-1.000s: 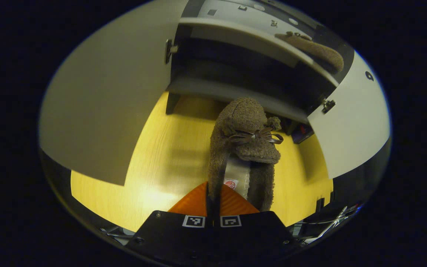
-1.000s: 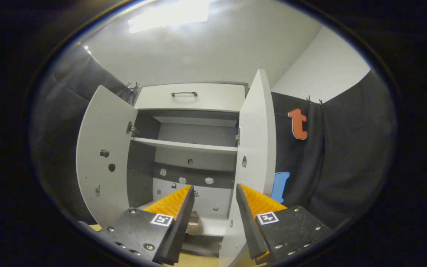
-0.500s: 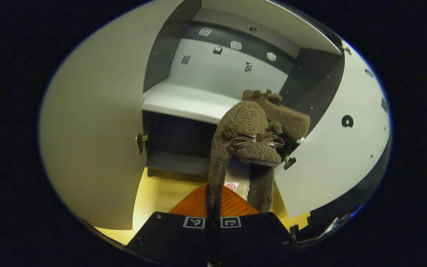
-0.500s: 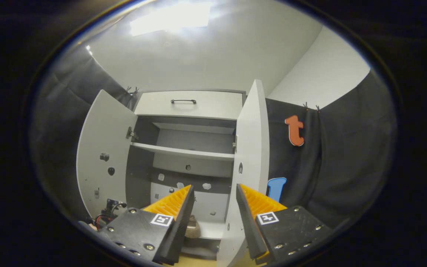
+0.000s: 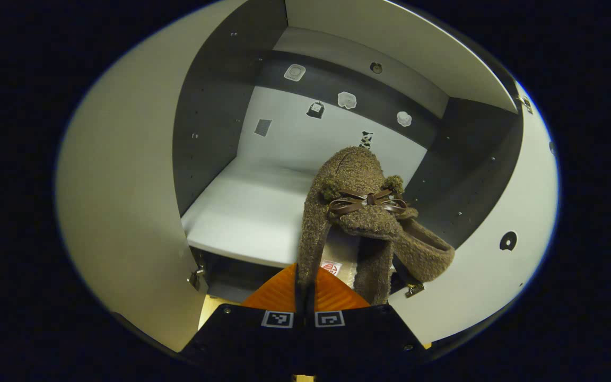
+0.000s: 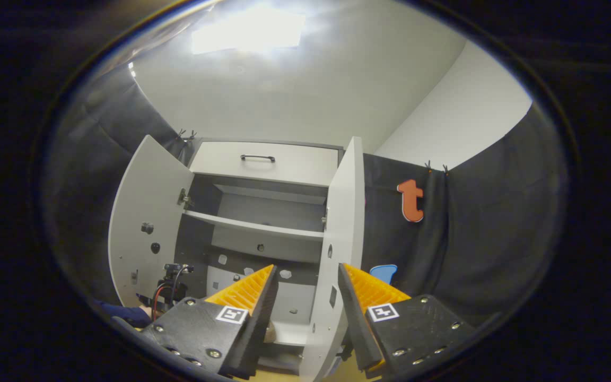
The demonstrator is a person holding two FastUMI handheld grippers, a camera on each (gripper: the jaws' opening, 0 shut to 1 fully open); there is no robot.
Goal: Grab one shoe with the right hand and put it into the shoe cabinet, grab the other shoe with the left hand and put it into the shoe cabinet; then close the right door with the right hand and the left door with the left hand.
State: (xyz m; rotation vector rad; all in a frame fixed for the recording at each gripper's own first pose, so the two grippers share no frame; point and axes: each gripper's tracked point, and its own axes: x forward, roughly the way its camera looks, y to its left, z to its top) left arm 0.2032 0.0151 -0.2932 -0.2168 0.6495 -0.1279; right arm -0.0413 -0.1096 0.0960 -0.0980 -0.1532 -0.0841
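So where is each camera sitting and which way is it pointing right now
Left gripper view: rides the left claw, looking down into the cabinet's lower shelf; its fingers pinch a shoe.
Right gripper view: rides the right claw, farther back, tilted up at the cabinet; its jaws stand open.
Shared: the cabinet with both doors open.

The left gripper (image 5: 304, 289) has a black body with two small square black-and-white markers side by side and ridged fingers (image 5: 279, 292). The right gripper (image 6: 305, 302) has two black blocks with silver screws, each bearing one square marker, and ridged fingers (image 6: 244, 289). Near the left door sits a dark blue sleeve (image 6: 125, 314).
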